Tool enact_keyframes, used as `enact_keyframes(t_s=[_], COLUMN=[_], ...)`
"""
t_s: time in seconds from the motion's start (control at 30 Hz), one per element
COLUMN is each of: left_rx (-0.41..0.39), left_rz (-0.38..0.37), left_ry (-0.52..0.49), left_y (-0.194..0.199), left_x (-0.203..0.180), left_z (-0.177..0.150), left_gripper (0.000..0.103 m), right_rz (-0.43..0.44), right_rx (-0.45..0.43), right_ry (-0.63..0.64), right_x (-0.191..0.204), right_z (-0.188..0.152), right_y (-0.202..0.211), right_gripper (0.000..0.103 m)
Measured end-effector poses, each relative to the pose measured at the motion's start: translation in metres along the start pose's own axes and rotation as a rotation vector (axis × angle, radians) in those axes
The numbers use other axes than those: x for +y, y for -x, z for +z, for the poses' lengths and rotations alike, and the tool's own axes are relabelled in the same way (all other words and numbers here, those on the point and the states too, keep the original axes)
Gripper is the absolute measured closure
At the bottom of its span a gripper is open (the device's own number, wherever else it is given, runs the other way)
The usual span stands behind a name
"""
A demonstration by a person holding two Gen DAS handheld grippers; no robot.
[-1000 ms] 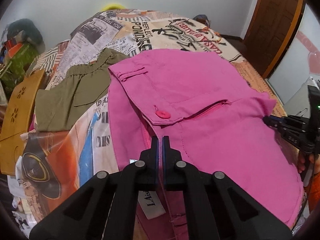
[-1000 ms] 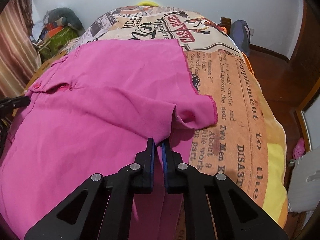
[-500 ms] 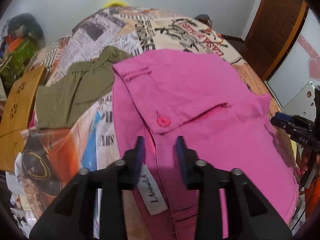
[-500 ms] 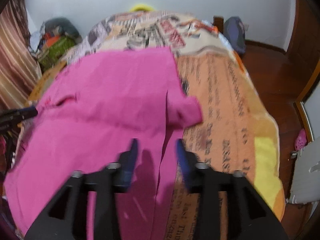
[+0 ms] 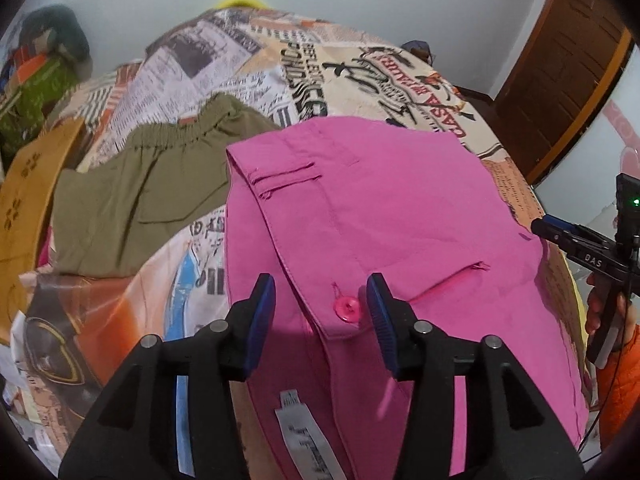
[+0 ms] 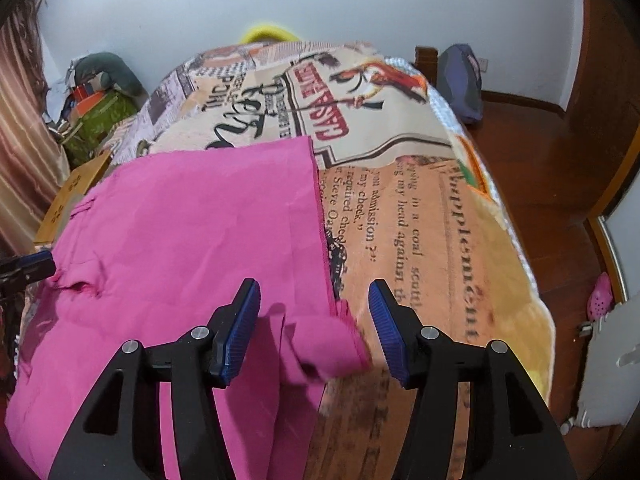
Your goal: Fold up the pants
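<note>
Pink pants (image 5: 380,216) lie folded on the newspaper-print bed cover (image 5: 304,68), waistband with a pink button (image 5: 347,309) toward the left. My left gripper (image 5: 320,316) is open and empty, raised just above the waistband near the button. My right gripper (image 6: 314,322) is open and empty above the pants (image 6: 192,232), over a rumpled leg-hem corner (image 6: 328,344) at their right edge. The right gripper also shows at the right edge of the left wrist view (image 5: 576,244).
Olive green shorts (image 5: 140,188) lie left of the pink pants. A yellow-brown board (image 5: 24,208) stands at the bed's left side. Clutter (image 6: 96,92) sits at the far left corner, a dark bag (image 6: 460,80) by the wall, wooden floor (image 6: 560,160) right.
Both grippers opened and let go of the pink pants, then lifted back a little. The cloth dropped flat on the bed, the hem corner staying rumpled.
</note>
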State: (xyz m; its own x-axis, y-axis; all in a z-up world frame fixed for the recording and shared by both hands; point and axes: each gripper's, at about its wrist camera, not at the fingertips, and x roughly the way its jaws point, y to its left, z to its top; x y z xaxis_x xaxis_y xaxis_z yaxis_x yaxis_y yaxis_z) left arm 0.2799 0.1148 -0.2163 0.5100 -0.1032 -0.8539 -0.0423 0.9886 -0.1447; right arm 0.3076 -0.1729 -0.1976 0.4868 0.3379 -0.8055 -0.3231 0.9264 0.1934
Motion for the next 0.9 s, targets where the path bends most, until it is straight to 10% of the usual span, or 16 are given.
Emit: enact_keyframes(t_s=[0.23,0.33,0.47,0.9], left_rx=[0.017,0.015,0.006,0.009], left_rz=[-0.035,-0.038,0.015,0.033], left_ry=[0.007,-0.002,-0.042,0.026], left_y=[-0.014,-0.015,-0.014,-0.014], left_x=[0.000,-0.004,-0.013,0.013], left_z=[0.001,0.002,0.005,0.003], left_gripper=[0.056,0.061,0.092,0.098], right_rz=[0.033,0.020,-0.017,-0.052], right_rx=[0.091,0.074,0.068,0.089], right_ry=[0.044,0.086,0.128,0.152], right_x=[0.007,0.015,0.020,0.019], right_z=[-0.001,-0.004,-0.005,-0.001], right_y=[-0.030,-0.030,-0.031,-0.035], right_gripper=[0.051,0.070,0.093,0.096])
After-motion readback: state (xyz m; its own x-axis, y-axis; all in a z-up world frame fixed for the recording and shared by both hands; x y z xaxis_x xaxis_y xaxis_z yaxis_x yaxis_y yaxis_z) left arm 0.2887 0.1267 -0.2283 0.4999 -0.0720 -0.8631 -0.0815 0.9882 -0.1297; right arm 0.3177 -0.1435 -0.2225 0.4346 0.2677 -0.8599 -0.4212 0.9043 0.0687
